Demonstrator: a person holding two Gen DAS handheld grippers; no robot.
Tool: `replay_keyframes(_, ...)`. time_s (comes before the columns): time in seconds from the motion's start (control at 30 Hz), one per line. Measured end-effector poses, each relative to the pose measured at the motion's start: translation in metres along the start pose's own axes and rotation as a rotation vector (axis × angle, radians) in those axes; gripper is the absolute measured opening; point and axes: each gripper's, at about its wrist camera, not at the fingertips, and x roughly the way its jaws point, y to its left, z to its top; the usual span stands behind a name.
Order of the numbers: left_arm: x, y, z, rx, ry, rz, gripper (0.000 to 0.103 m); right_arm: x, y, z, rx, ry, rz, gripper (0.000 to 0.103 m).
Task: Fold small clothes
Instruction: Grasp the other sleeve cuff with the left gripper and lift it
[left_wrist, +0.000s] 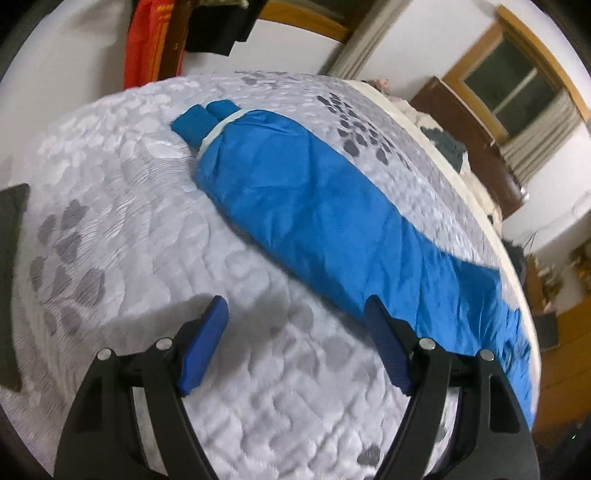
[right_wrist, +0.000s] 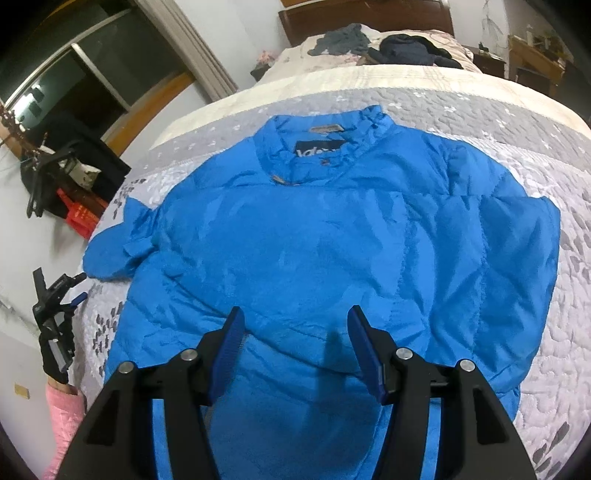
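Observation:
A blue puffy jacket lies flat on the quilted grey-and-white bedspread, collar at the far end. My right gripper hovers open over the jacket's lower middle, holding nothing. In the left wrist view one long sleeve runs across the bed, its cuff at the far left. My left gripper is open just above the bedspread, its right finger at the sleeve's near edge. In the right wrist view the left gripper shows at the left bed edge, near the sleeve.
Dark clothes are piled near the wooden headboard. Red and black garments hang beyond the bed. A gloved hand with a pink sleeve holds the left gripper. A dark object sits at the left edge.

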Motion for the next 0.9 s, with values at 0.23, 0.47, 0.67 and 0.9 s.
replay_keyframes(0.23, 0.019, 0.009, 0.022, -0.078, -0.021, -0.052, 0.075, 0.006, -0.012, -0.001, 0.029, 0.003, -0.012, 0.059)
replay_keyframes(0.47, 0.032, 0.020, 0.042, -0.164, -0.070, -0.092, 0.066, 0.011, -0.014, -0.003, 0.031, 0.010, -0.012, 0.059)
replay_keyframes(0.67, 0.034, 0.030, 0.048, -0.228, -0.104, -0.084, 0.030, 0.013, -0.018, -0.003, 0.038, 0.010, -0.016, 0.059)
replay_keyframes(0.9, 0.015, 0.023, 0.045, -0.212, -0.168, -0.067, 0.012, 0.012, -0.021, -0.003, 0.043, 0.009, -0.023, 0.059)
